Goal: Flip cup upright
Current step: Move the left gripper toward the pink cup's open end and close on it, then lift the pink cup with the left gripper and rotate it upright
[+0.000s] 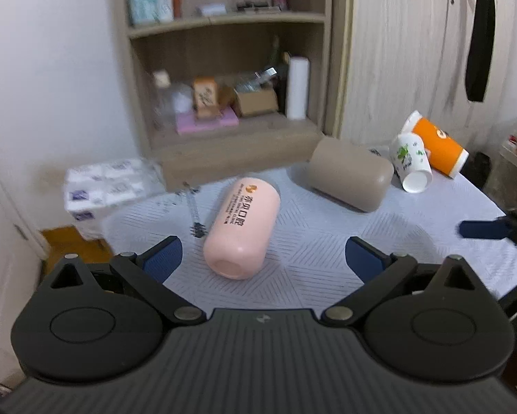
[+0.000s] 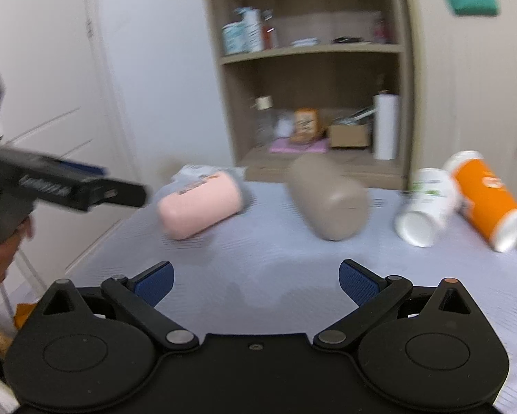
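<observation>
Several cups lie on their sides on a table with a light patterned cloth (image 1: 313,252). A pink cup (image 1: 242,227) lies nearest my left gripper (image 1: 263,260), which is open and empty with the cup's base just ahead between its blue pads. A taupe cup (image 1: 350,174), a white paper cup (image 1: 410,162) and an orange paper cup (image 1: 438,146) lie further right. My right gripper (image 2: 255,284) is open and empty over the cloth (image 2: 275,269), short of the pink cup (image 2: 200,203), taupe cup (image 2: 329,196), white cup (image 2: 426,207) and orange cup (image 2: 486,200).
A wooden shelf unit (image 1: 224,69) with bottles and boxes stands behind the table. A pack of tissue rolls (image 1: 110,186) sits left of the table. A small brush (image 1: 194,214) lies by the pink cup. The left gripper's body (image 2: 61,186) shows in the right view.
</observation>
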`<state>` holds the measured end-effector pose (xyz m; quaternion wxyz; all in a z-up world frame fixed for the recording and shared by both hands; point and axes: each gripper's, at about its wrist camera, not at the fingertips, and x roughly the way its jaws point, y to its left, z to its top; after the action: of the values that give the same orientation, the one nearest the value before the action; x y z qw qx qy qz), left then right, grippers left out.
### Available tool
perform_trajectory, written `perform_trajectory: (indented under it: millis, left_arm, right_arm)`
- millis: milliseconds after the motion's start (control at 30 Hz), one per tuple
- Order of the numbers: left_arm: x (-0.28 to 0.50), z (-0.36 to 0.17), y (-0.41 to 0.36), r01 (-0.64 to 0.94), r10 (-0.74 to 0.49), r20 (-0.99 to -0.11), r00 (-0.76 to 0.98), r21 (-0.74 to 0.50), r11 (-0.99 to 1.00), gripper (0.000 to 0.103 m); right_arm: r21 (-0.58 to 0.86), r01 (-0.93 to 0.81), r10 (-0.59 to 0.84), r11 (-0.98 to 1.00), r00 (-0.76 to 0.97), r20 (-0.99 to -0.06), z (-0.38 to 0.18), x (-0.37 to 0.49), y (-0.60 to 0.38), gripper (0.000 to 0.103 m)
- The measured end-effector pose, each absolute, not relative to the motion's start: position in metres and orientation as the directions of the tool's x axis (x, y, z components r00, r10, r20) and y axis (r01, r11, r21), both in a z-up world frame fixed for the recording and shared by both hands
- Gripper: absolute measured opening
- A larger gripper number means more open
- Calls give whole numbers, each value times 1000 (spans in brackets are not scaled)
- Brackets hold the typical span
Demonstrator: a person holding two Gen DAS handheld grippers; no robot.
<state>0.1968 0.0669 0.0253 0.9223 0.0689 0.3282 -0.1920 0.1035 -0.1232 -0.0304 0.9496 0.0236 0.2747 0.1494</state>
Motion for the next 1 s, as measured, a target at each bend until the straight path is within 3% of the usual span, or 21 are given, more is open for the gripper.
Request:
perform_trajectory:
  millis: [333,667,867,900,1000]
  left_arm:
    - [271,-4,81,451,-405,-730,550,-148,880,100]
    - [294,-16,69,493,-378,-787,488,-109,863,98]
    - [296,-15,54,522,-295,-829,475,-4,853,69]
    - [296,-16,52,512,-253,-838,483,36,858,59]
    - [295,-16,51,505,-234,-848,475,45,862,59]
  right_arm:
    - [129,-323,337,937,753,-565,-44,133,-78,103]
    - [125,-275,296,953,766,-571,-46,147,-89,103]
    - [180,-300,348,937,739,-576,-50,160,-79,103]
    - [189,-305,357,933,735,-576,-52,164,-76,103]
    - [201,-313,370,928,721,-586,-55,172,-67,103]
